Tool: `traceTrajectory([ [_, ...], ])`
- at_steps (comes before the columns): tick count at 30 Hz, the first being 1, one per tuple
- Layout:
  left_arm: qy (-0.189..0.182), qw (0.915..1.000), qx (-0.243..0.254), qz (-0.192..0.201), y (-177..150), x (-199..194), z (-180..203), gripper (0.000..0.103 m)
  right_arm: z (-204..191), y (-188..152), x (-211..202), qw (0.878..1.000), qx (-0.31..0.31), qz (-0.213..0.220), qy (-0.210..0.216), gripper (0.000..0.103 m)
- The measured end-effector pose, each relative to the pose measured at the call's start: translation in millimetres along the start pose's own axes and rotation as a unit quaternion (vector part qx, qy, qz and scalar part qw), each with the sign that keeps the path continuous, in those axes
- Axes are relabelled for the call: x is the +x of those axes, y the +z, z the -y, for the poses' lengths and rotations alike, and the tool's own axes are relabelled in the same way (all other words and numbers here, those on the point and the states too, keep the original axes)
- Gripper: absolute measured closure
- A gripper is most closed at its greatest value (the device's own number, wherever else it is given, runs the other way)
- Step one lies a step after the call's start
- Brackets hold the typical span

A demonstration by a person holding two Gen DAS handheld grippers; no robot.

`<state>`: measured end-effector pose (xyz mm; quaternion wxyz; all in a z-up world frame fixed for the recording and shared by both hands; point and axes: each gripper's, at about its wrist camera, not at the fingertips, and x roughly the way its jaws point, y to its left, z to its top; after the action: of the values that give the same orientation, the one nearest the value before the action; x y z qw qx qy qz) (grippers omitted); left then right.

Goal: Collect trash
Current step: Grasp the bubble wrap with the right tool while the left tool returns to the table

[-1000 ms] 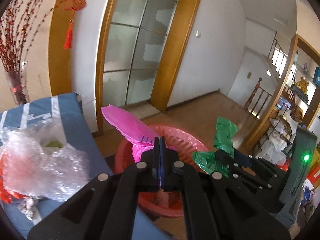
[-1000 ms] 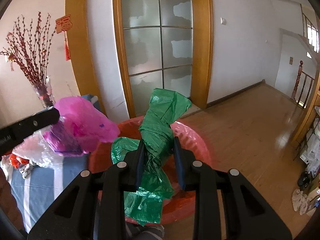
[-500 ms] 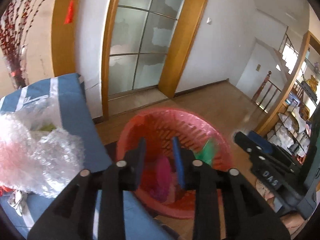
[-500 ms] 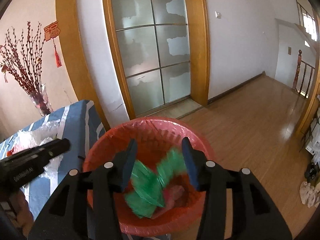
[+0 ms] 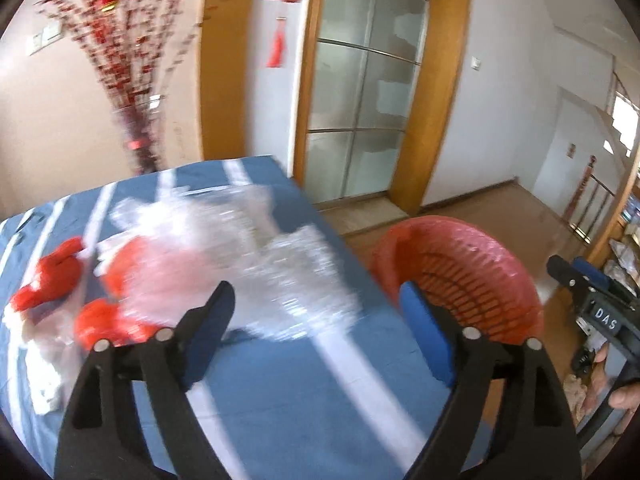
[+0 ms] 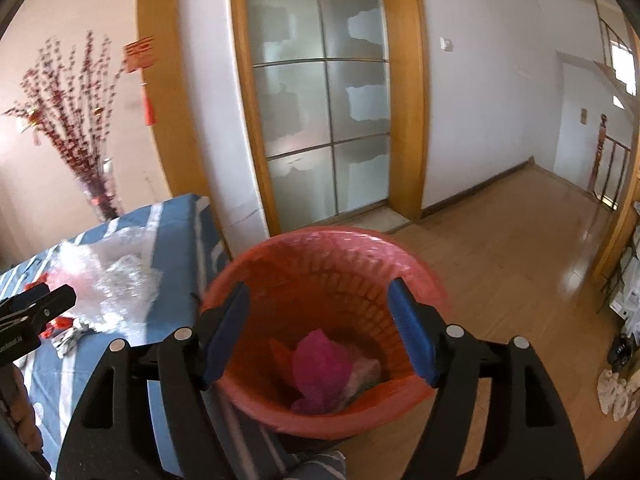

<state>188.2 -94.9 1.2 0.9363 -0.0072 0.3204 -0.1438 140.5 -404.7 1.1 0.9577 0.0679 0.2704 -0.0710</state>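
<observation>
A red plastic basket (image 6: 420,276) stands on the floor beside a blue striped table (image 5: 304,396); a pink bag (image 6: 320,364) lies inside it. My right gripper (image 6: 318,300) hovers over the basket, its jaws opening with nothing between them. My left gripper (image 5: 316,296) points at the table, jaws opening and empty, just short of a heap of clear bubble wrap (image 5: 248,256). Red scraps (image 5: 52,276) lie left of the wrap. The basket (image 5: 460,248) shows right of the table in the left wrist view, and the right gripper's body (image 5: 596,308) at the right edge.
Behind the table stand a vase of red branches (image 5: 136,92) and a frosted glass door (image 6: 320,92) in a wooden frame. Wooden floor (image 6: 520,240) stretches to the right. Shelves with bags (image 5: 624,256) stand at the far right. White paper scraps (image 5: 44,376) lie near the table's left.
Both grippers opened and dropped the pink and green bags into the basket. My left gripper then swung left from the basket to the table's bubble wrap. The right stayed over the basket.
</observation>
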Motion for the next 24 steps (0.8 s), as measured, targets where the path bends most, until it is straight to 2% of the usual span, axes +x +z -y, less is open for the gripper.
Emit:
traceTrajectory([
  [6,0.050,0.9984,-0.026,0.008,-14.1,-22.6,-58.4,0.010,-40.5,-6.0,-1.8,0.999,-0.023,-0.006,0.032,0.031],
  [11,0.095,0.9939,-0.056,0.001,-28.7,-36.3,-109.1,0.010,-78.1,-12.6,0.7,0.997,-0.040,-0.017,0.061,0.031],
  [17,0.146,0.9856,-0.085,-0.003,-44.9,-53.3,-163.5,0.010,-118.8,-22.5,6.2,0.994,-0.059,-0.032,0.090,0.031],
  [24,0.181,0.9763,-0.119,-0.006,-57.3,-66.7,-208.9,0.010,-170.6,-29.0,18.3,0.988,-0.084,-0.049,0.123,0.031],
])
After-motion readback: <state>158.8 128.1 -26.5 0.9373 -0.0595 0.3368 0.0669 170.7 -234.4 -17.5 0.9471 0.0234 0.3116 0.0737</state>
